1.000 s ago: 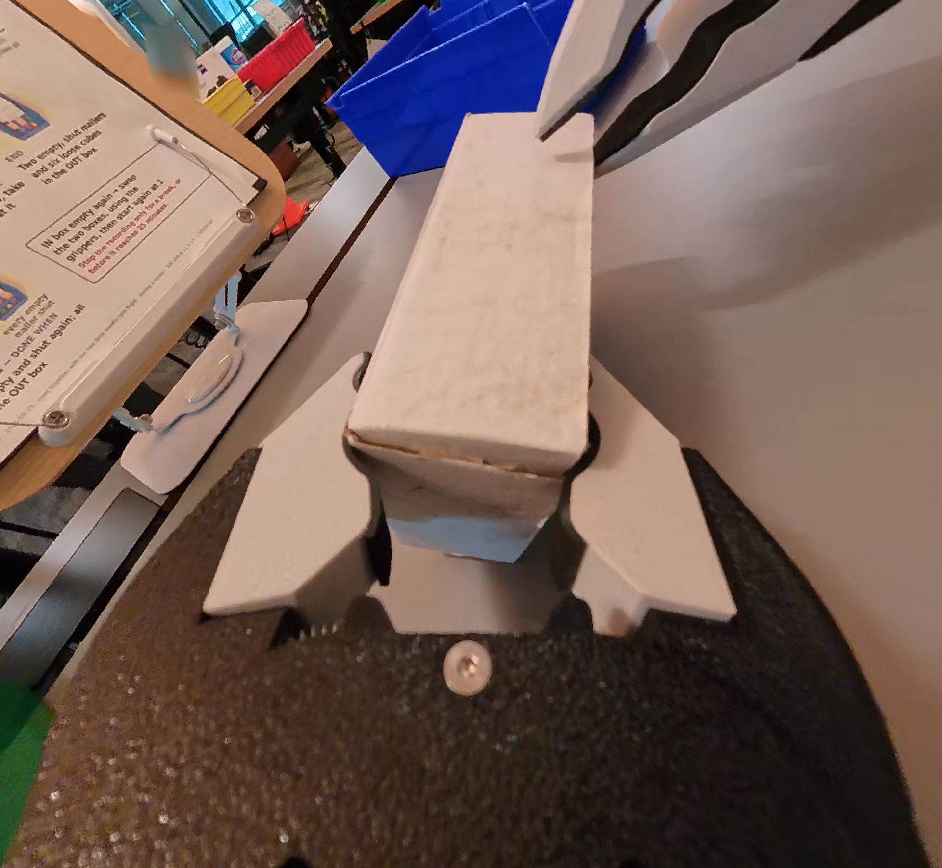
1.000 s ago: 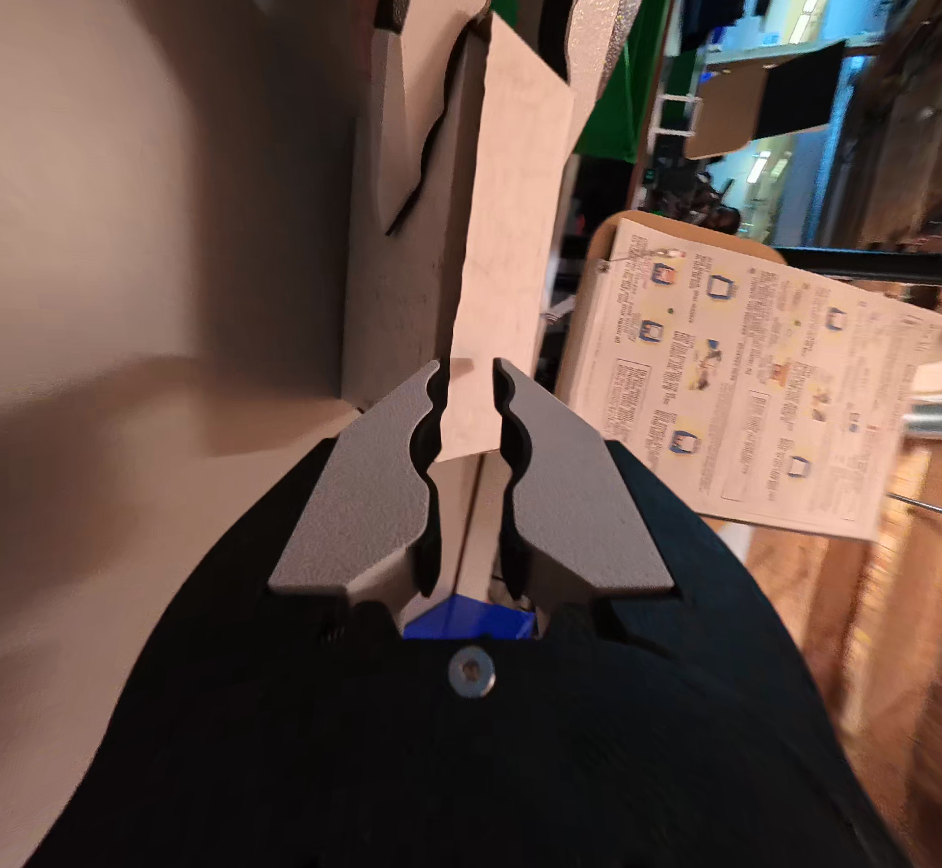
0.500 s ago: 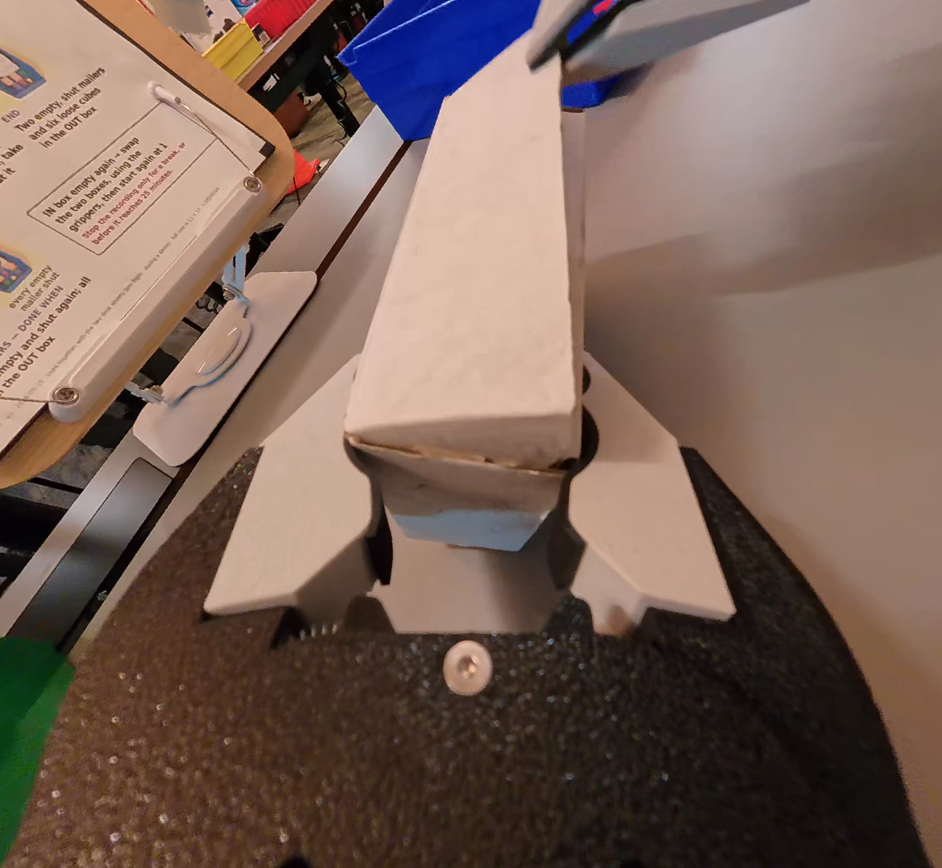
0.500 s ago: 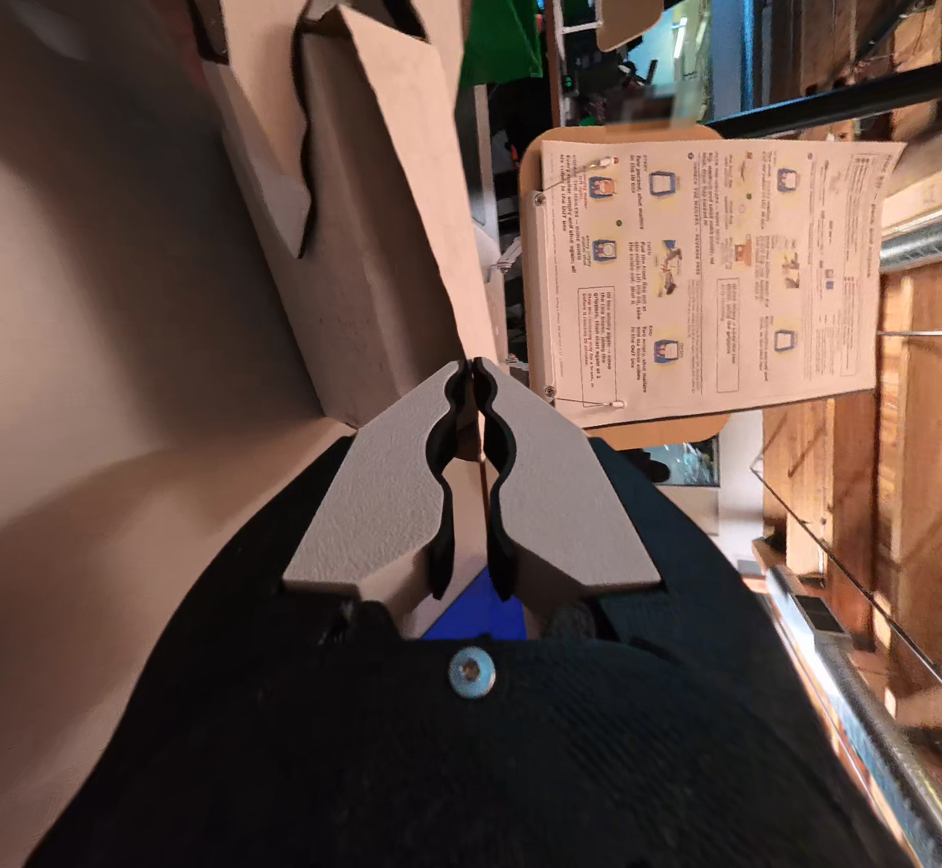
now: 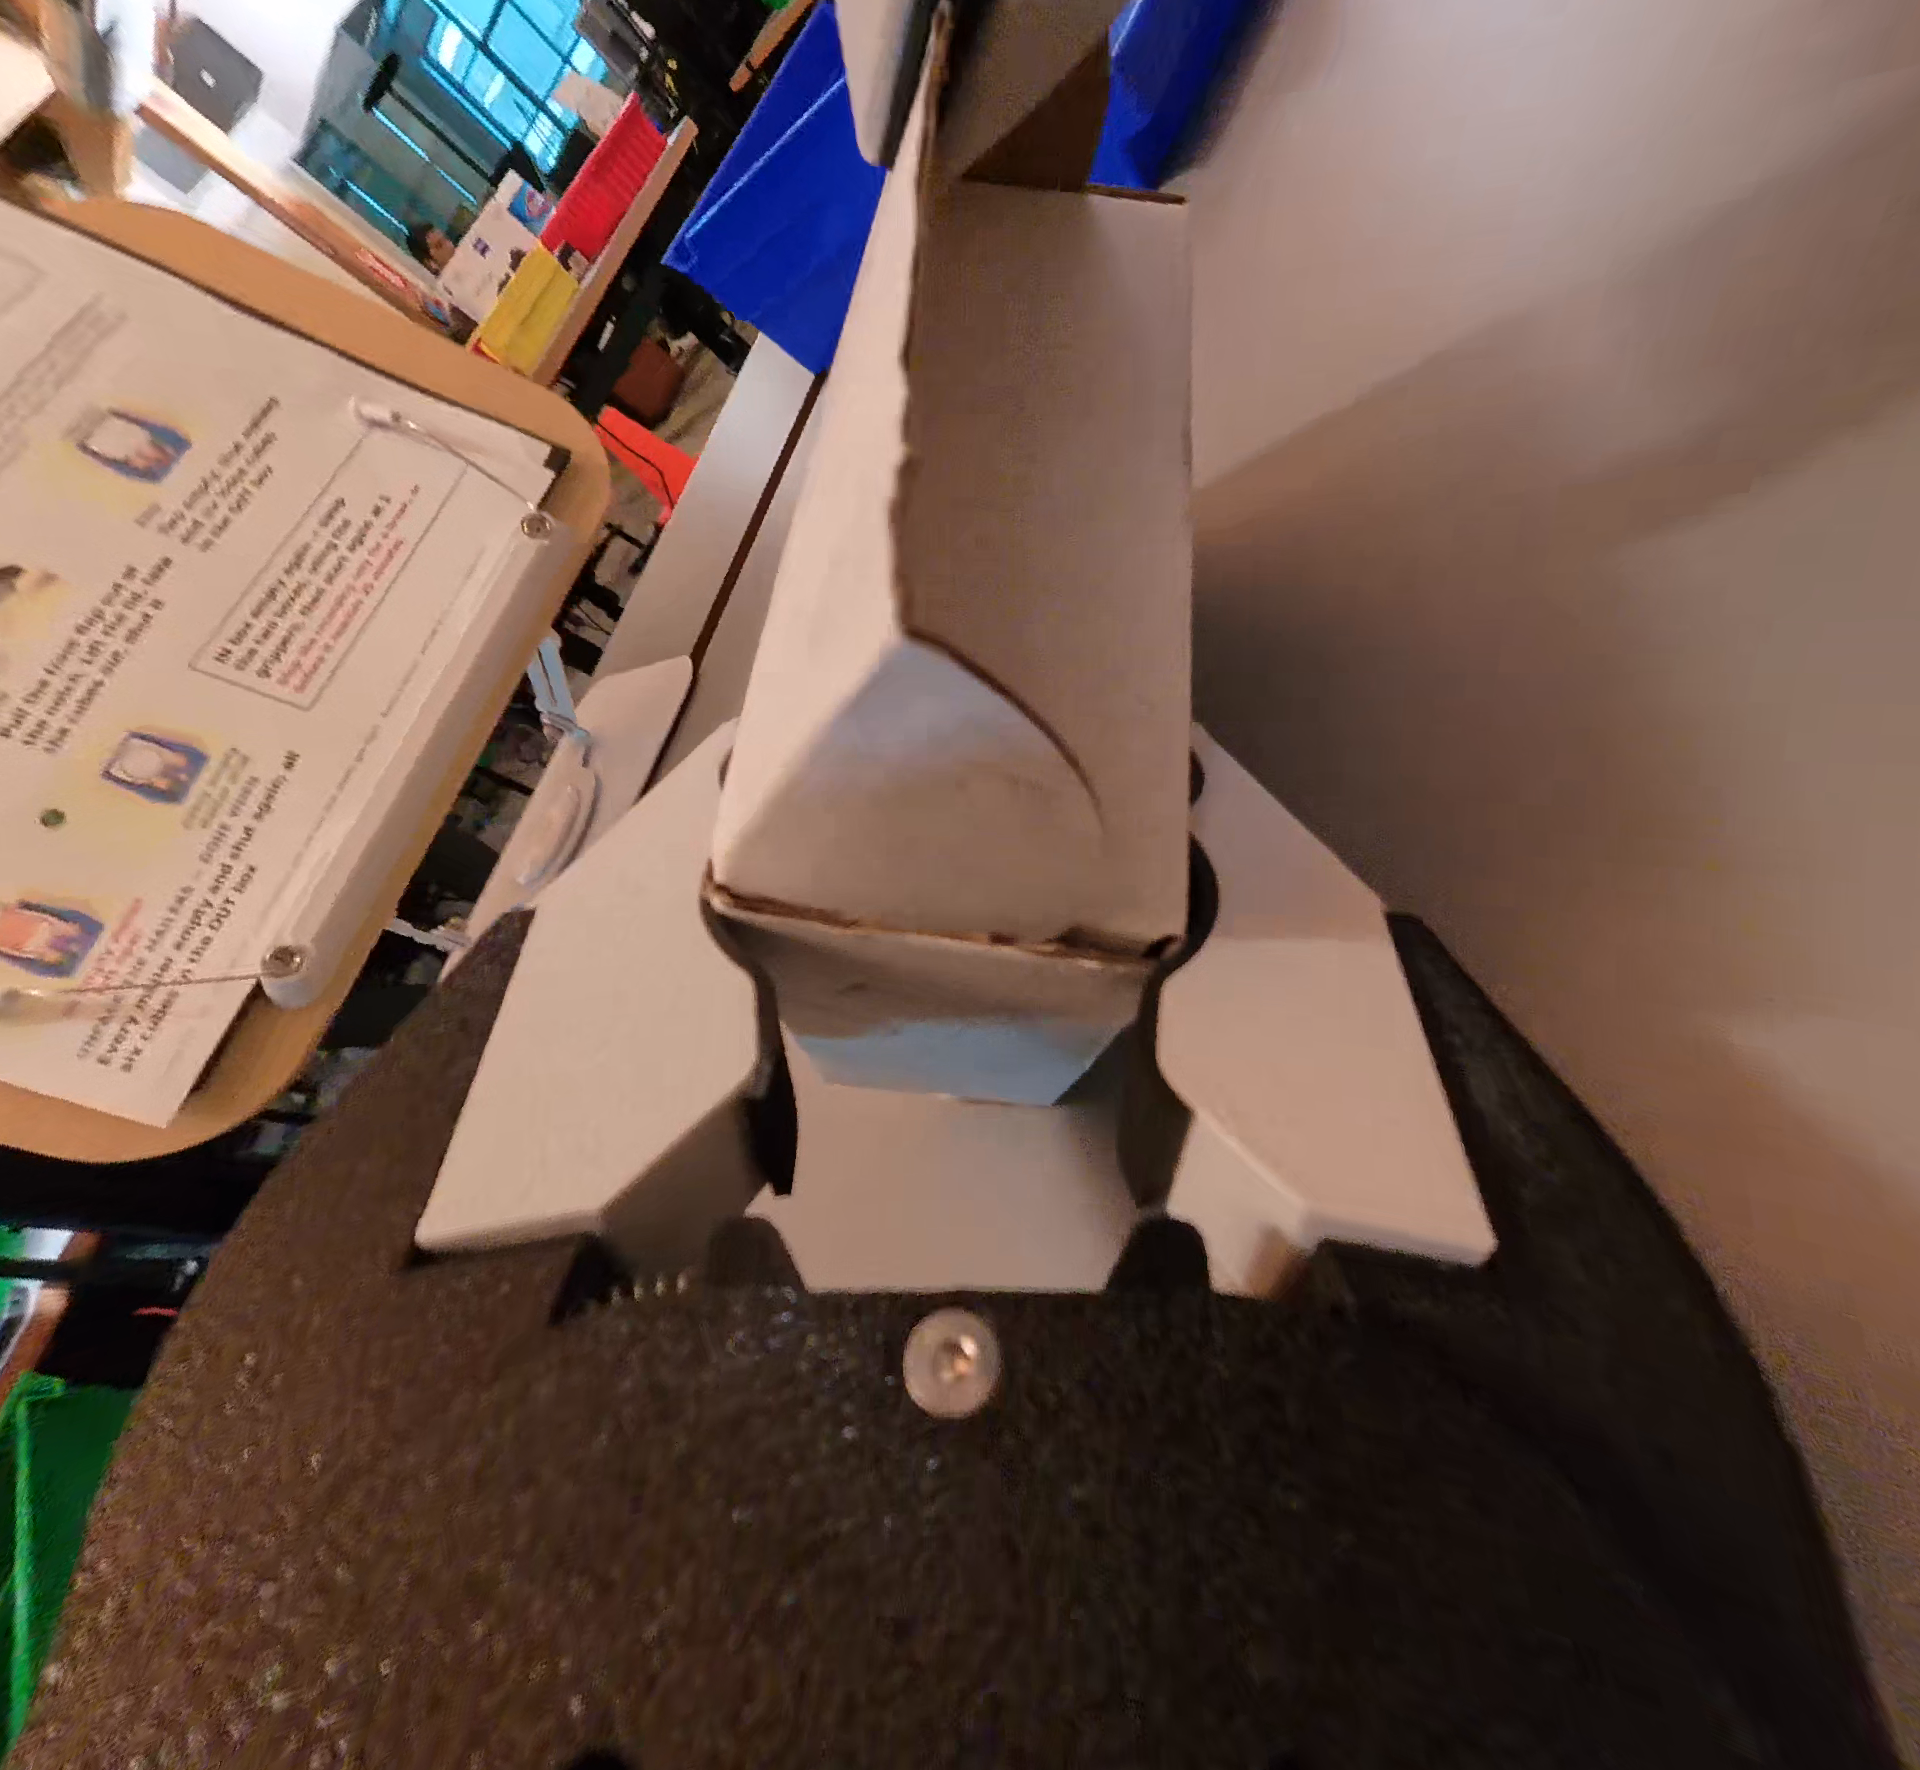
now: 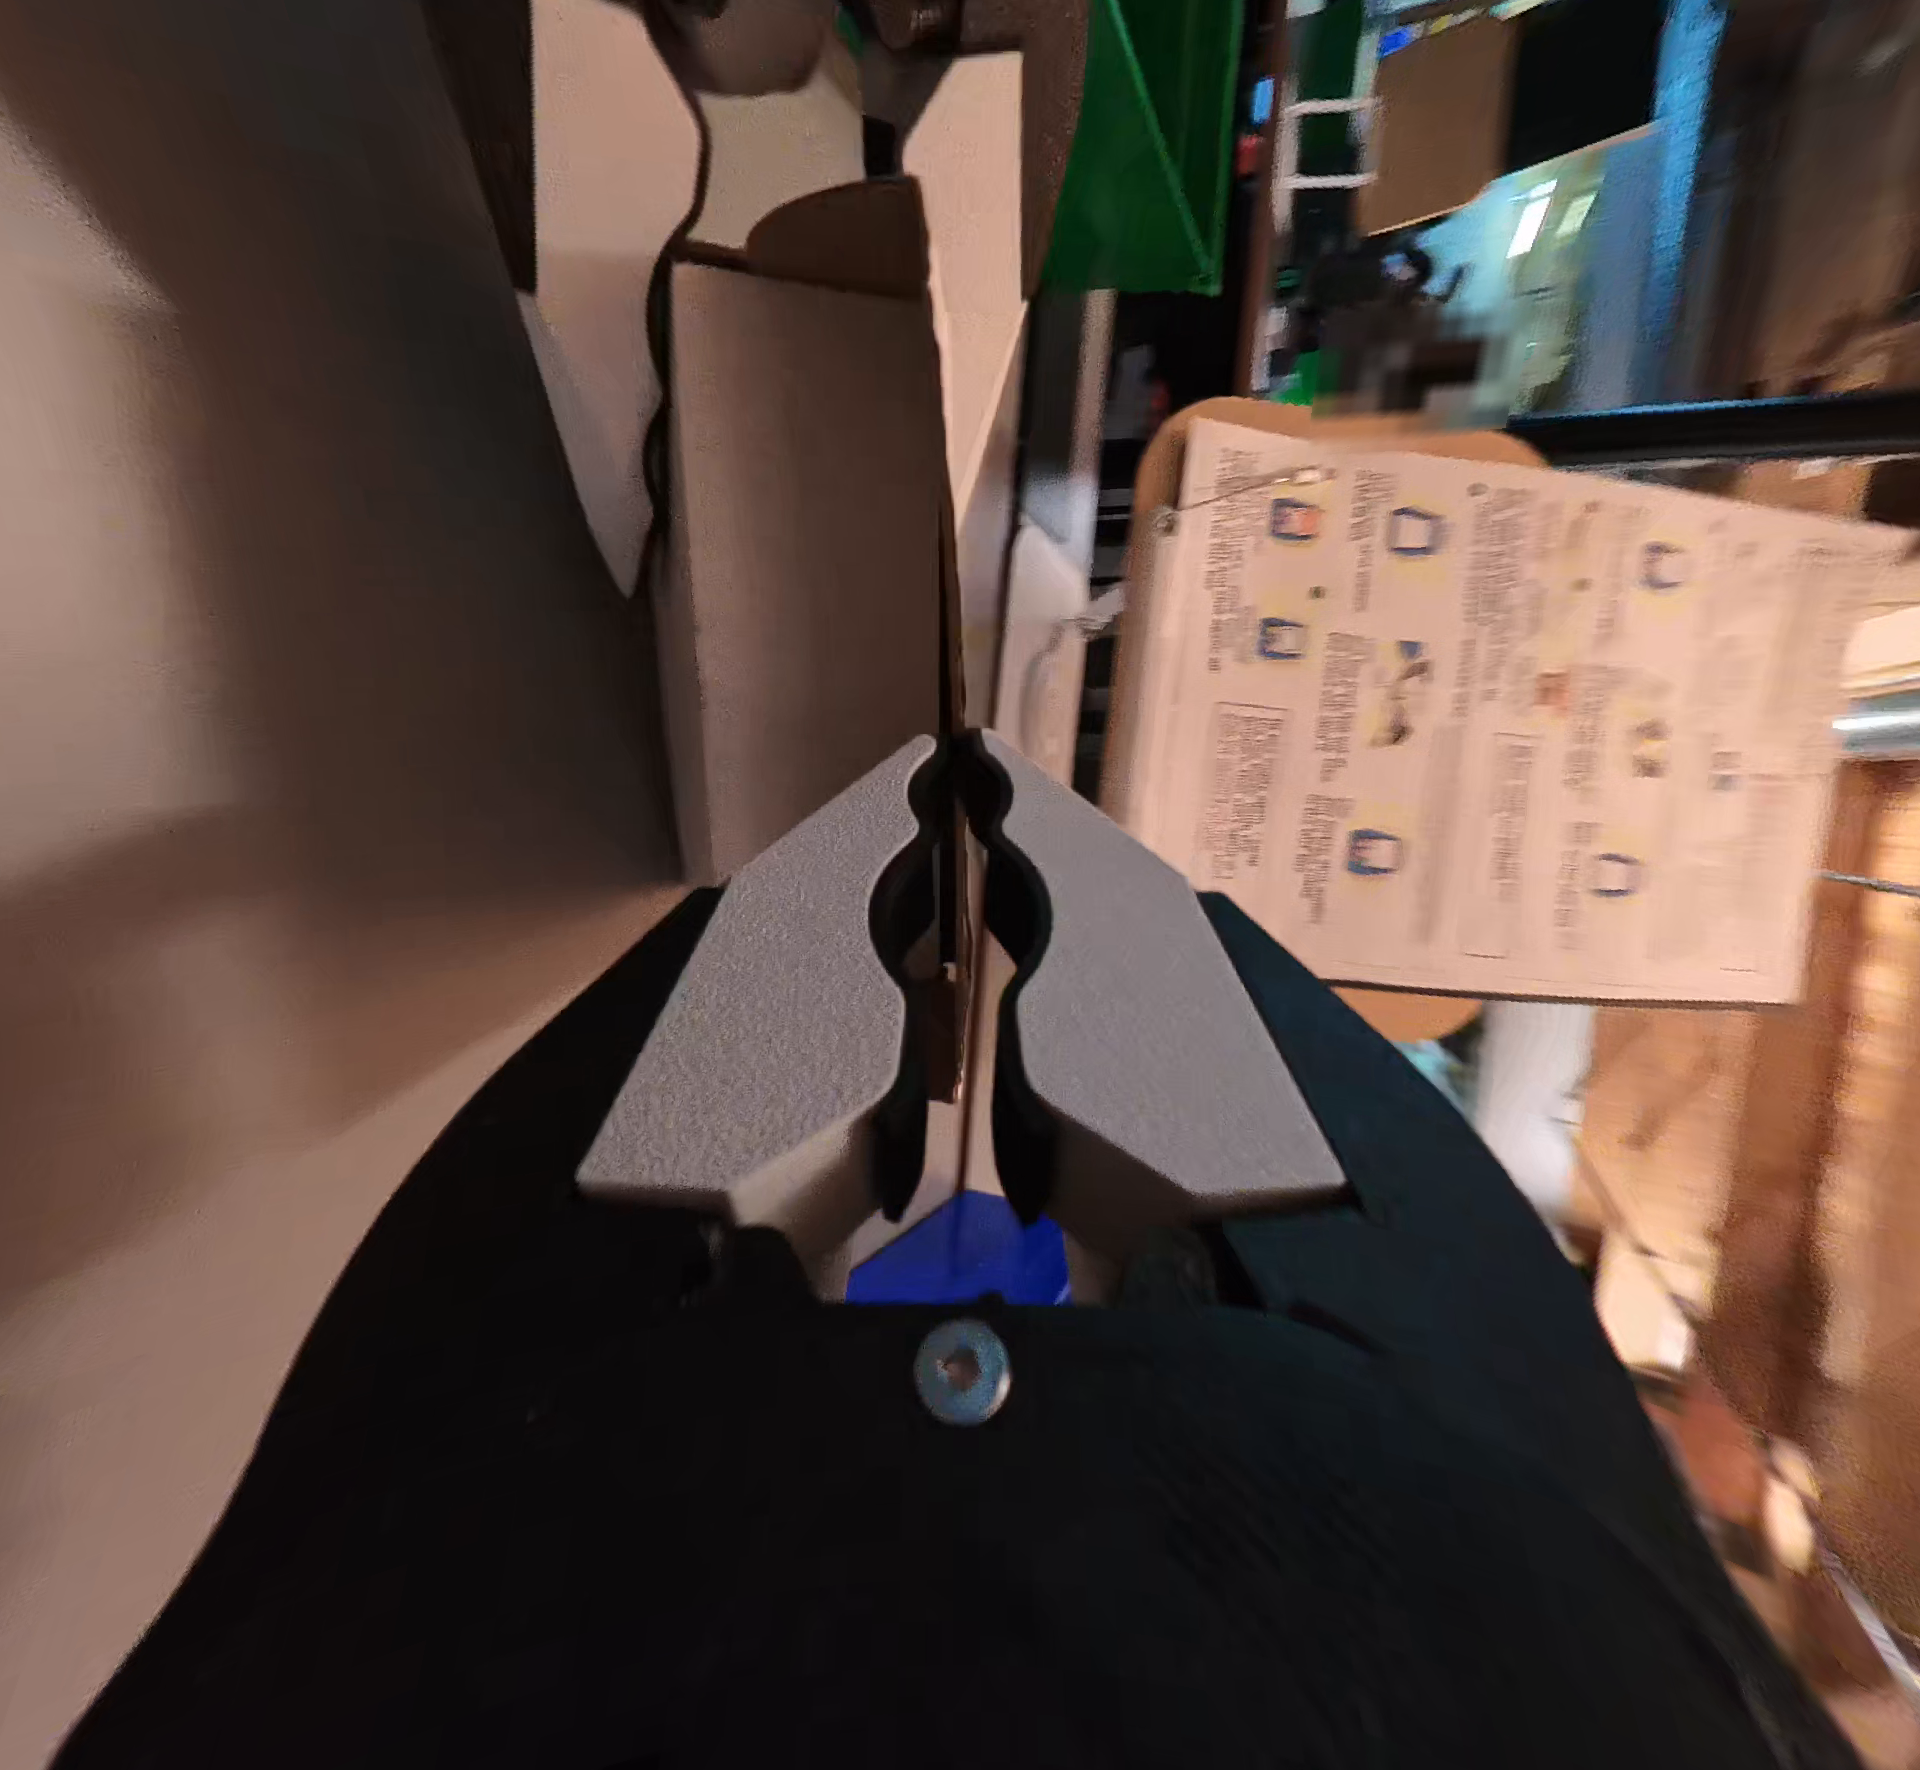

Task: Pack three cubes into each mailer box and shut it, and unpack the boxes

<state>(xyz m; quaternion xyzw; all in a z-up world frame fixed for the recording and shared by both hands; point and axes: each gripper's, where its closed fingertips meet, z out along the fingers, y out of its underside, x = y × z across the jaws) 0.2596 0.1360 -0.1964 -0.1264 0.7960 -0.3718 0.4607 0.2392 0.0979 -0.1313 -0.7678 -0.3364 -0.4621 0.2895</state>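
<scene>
Both grippers clamped on mailer box edges, opposite ends.

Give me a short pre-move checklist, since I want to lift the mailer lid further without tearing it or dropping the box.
1. Left gripper clamped on the mailer box end: ok, both fingers against its sides.
2. Right gripper pinching the lid flap: ok, thin card edge caught between closed fingertips.
3. Lid seam parted: ok, brown inside shows at the far end.
4. Cubes inside: cannot tell, interior hidden.
5. Blue bin position: ok, behind the box.
6. Box clear of the table: cannot tell.
</scene>
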